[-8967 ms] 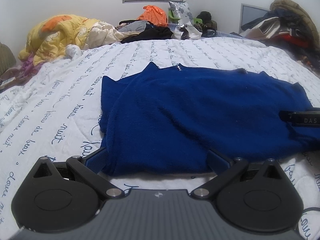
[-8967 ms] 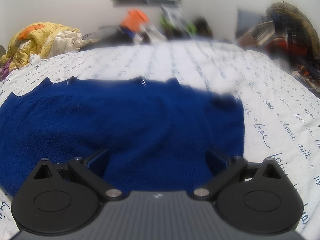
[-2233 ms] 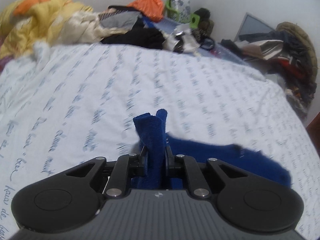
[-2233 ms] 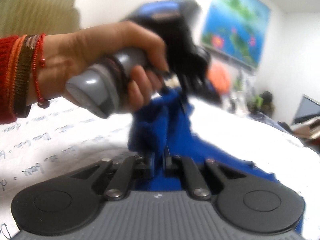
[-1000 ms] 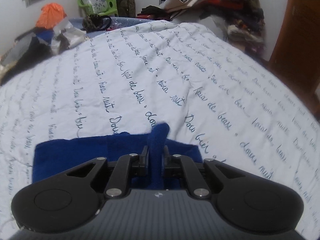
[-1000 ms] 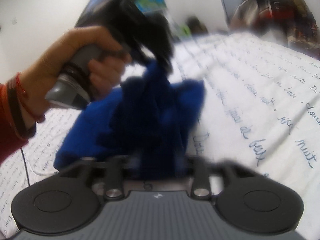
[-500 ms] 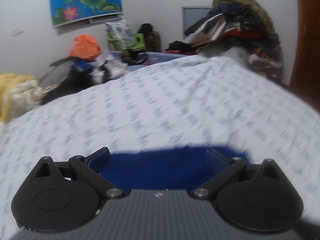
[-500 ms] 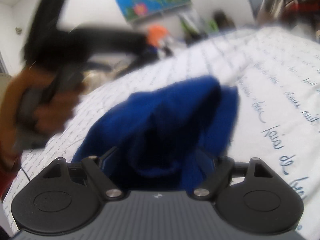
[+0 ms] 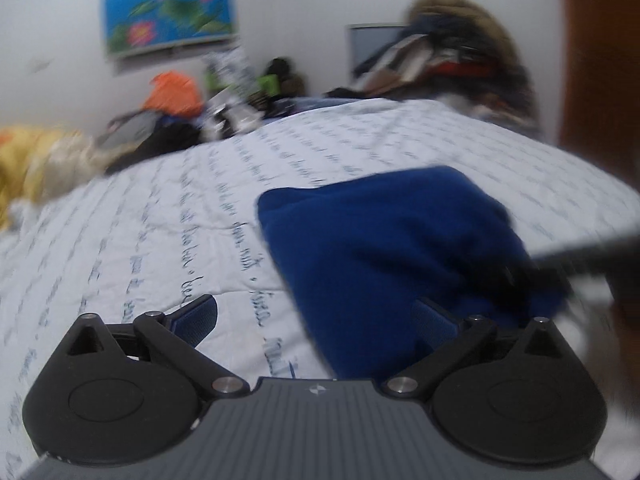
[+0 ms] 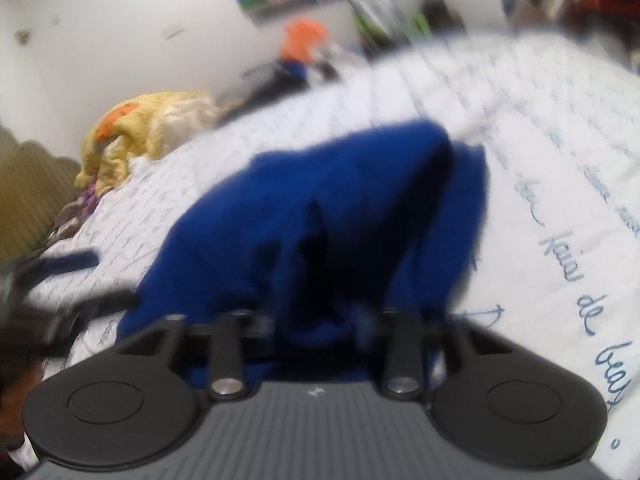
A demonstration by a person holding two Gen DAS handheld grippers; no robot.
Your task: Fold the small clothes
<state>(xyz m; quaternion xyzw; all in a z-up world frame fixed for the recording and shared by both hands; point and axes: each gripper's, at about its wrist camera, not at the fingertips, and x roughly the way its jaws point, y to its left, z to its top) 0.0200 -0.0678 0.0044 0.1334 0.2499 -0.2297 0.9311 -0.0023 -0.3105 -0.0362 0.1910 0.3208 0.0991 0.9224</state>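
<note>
A dark blue fleece garment lies bunched and folded over on the white bedspread with blue script. My left gripper is open and empty, its right finger against the garment's left edge. In the right wrist view, which is blurred, the garment rises in a hump in front of my right gripper, whose jaws stand close together with a fold of blue cloth between them. The right gripper also shows as a dark blur at the right of the left wrist view.
A yellow quilt is heaped at the far left of the bed. Piled clothes and bags line the far edge. A heap of coats and a brown door stand at the right. A flower poster hangs on the wall.
My left gripper has let go of the garment, opened and drawn back to its left side. My right gripper was open half a second ago and has closed in on the blue cloth.
</note>
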